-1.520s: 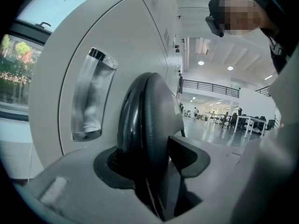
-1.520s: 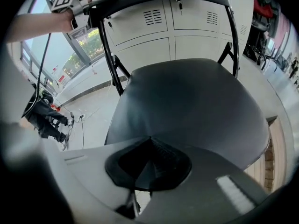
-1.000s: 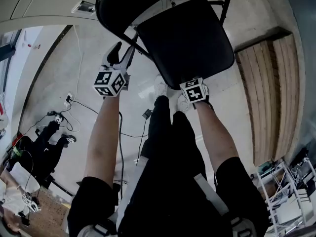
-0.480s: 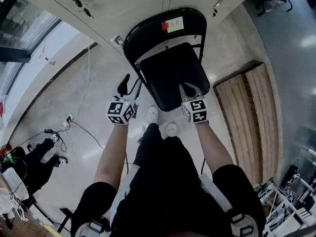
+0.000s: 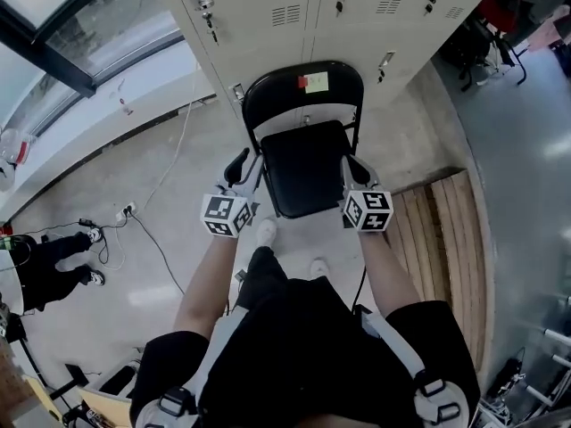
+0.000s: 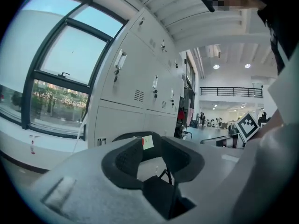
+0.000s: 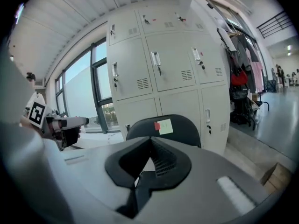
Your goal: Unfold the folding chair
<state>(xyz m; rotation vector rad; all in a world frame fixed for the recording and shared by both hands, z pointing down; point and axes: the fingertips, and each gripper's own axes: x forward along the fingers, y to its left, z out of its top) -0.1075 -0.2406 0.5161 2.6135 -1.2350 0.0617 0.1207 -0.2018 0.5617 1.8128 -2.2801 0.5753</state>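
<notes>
The folding chair stood open on the floor, its seat folded down. Its back was close to the row of lockers along the floor's far edge. A sticker showed on the backrest.

The left gripper was just beside the seat's left edge, by the frame tube. Its jaws were spread and had just been closing. Nothing was pinched between them, and the chair showed through the gap, farther off.

The right gripper was just beside the seat's right edge, its jaws pressed together on nothing. Whether either gripper touched the frame could not be told. Both pointed toward the lockers.

A wooden panel lay on the floor to the right of the chair.
</notes>
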